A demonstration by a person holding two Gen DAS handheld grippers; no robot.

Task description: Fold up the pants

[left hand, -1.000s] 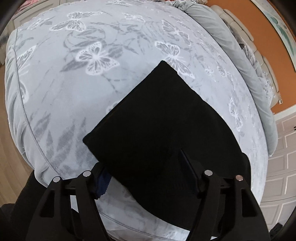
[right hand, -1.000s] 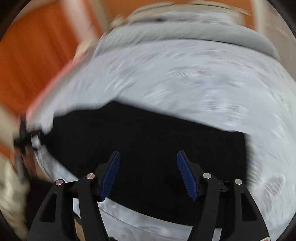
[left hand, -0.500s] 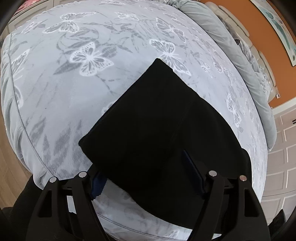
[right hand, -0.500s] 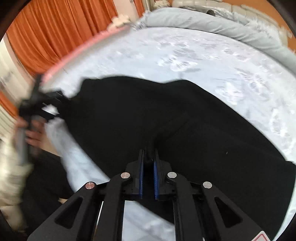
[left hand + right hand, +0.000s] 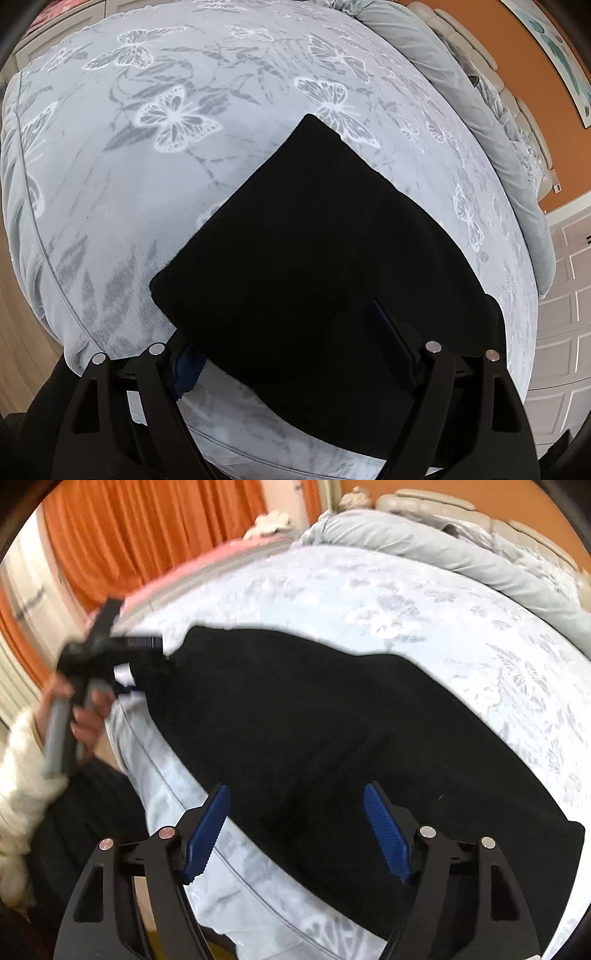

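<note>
Black pants (image 5: 314,258) folded compact on butterfly bedspread (image 5: 147,147); left gripper (image 5: 291,354) at 6 o'clock and right gripper (image 5: 295,830) gape wide, empty; little apparently remains.

Even, bright diffuse light; left-wrist view sharp, right-wrist view motion-blurred at left; fisheye bending and dark vignette at edges.

The left tongs (image 5: 291,354) are spread wide, one blue pad low at the left, the other far across. The right tongs (image 5: 301,834) gape too, both ribbed pads bare. The left hand (image 5: 79,716), in a white sleeve, grips its handle.
</note>
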